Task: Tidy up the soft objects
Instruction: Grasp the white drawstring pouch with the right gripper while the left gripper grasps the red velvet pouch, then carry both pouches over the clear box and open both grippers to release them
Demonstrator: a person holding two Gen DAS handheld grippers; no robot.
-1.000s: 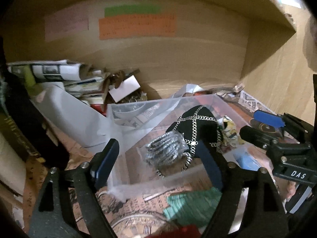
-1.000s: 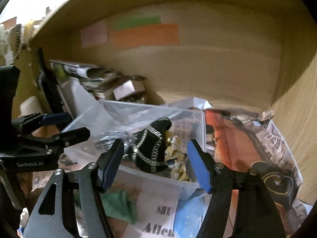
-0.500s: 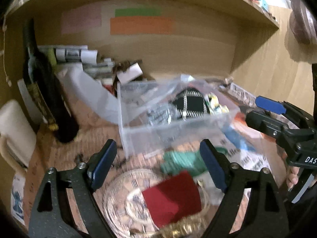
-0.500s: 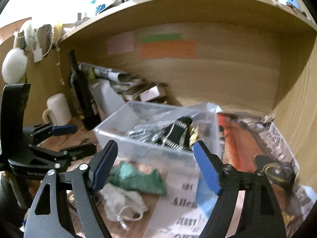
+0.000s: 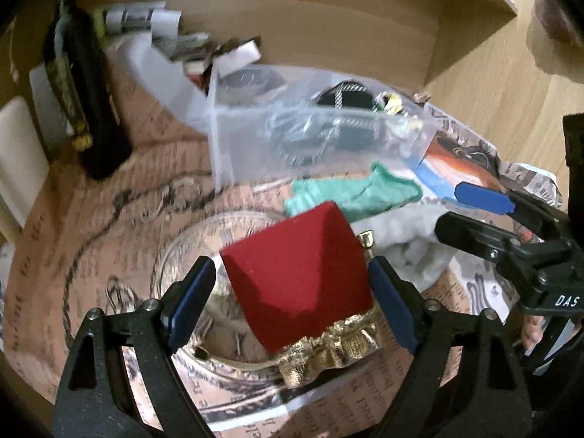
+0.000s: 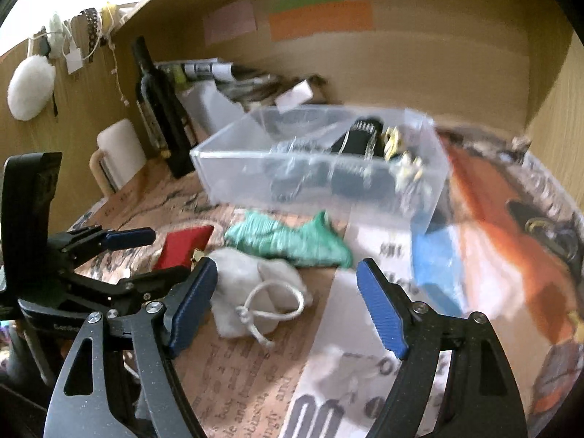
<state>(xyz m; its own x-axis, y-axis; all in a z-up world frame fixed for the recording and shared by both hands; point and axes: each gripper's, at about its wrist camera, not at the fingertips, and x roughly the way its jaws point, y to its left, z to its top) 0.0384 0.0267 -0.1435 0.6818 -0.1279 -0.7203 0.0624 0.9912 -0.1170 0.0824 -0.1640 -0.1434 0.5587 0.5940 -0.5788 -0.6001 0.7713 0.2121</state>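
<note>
A clear plastic bin [image 5: 226,138] [image 6: 241,179] holds a black chain-trimmed pouch [image 6: 361,142] and other soft items. In front of it lie a green cloth [image 5: 350,193] [image 6: 288,237], a grey-white drawstring pouch [image 6: 255,284] [image 5: 405,252] and a red velvet piece with gold trim [image 5: 299,273] [image 6: 182,248]. My left gripper [image 5: 292,299] is open, its pads on either side of the red piece without gripping it. My right gripper [image 6: 288,306] is open and empty, just above the drawstring pouch.
A dark wine bottle [image 6: 160,109] [image 5: 87,109] and a white mug [image 6: 116,153] stand at the left. Papers and a white card [image 6: 295,95] are piled at the back wall. Newspaper [image 6: 248,372] covers the desk. Wooden walls enclose the back and right.
Both grippers have pulled back from over the bin and dropped lower. The left one now straddles the red piece; the right one is over the drawstring pouch. Both stayed open.
</note>
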